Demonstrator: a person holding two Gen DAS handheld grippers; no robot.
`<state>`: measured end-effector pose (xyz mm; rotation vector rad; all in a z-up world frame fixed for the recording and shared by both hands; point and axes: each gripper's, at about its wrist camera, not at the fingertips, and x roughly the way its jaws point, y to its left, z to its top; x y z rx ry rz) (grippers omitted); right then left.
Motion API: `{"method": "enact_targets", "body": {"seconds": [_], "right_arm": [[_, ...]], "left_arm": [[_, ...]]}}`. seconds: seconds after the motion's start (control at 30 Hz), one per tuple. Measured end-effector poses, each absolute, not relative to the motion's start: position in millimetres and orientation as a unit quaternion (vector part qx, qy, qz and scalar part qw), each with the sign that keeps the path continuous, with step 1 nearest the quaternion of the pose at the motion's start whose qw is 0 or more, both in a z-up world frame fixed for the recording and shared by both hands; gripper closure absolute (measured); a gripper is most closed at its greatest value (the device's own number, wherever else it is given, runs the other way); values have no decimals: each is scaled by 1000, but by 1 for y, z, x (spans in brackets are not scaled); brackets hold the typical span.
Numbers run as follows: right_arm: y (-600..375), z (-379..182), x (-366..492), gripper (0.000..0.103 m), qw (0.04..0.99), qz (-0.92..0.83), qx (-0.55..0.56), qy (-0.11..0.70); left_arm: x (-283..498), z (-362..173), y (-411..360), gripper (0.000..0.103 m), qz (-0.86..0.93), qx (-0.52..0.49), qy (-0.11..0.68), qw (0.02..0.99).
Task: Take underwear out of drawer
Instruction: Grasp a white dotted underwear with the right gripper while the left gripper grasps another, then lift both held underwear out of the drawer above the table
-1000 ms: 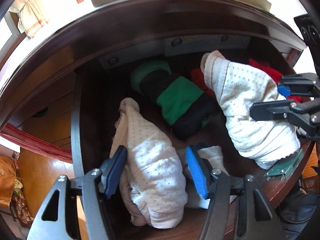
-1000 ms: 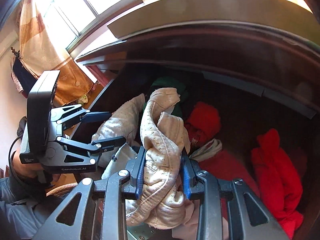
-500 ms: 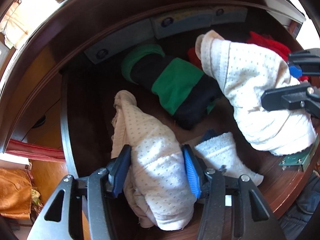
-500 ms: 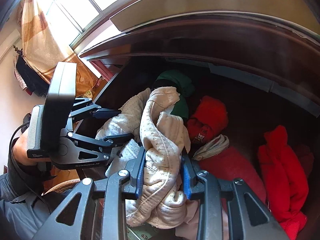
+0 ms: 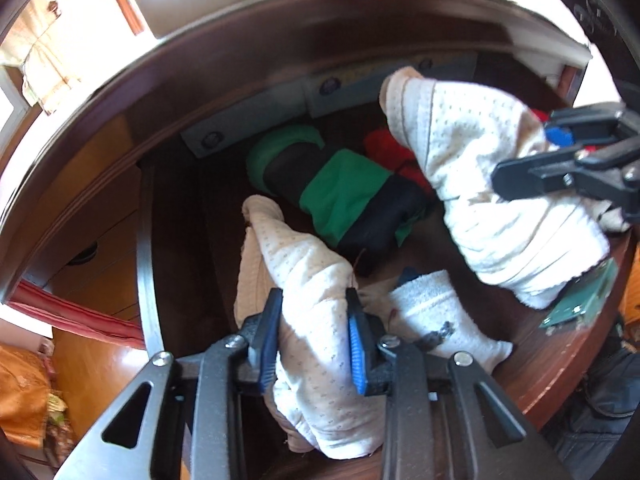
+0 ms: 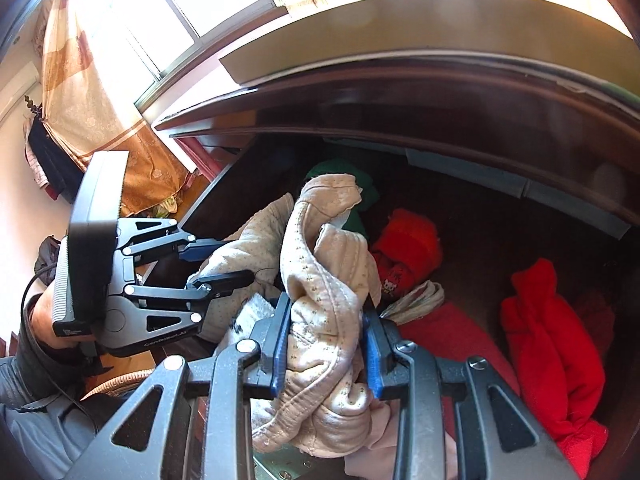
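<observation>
Sunny room: window, orange curtain, wood floor. The dark wooden drawer is open and holds a green-and-black roll and red clothes. My left claw has just squeezed shut on dotted cream underwear inside it; my right claw grips another dotted piece.

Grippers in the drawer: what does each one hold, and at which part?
Left gripper, jaws just closed: a white dotted garment, around its middle. Right gripper: a beige dotted garment, around its bunched lower half.
</observation>
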<state>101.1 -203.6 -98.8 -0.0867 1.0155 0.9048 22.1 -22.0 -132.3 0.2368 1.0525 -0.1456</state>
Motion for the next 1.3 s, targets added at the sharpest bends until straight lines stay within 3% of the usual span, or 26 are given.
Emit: {"method": "enact_targets", "body": {"seconds": [0.57,1.3], "right_arm": [[-218,-77,80,69,806,426,-48,409],[-256,-59,54,69,838,431,-48,331]], "left_arm": [[-22,-78,9,76,-69,30,397,915],[-31,-65,1,76,-73,18,315,946]]}}
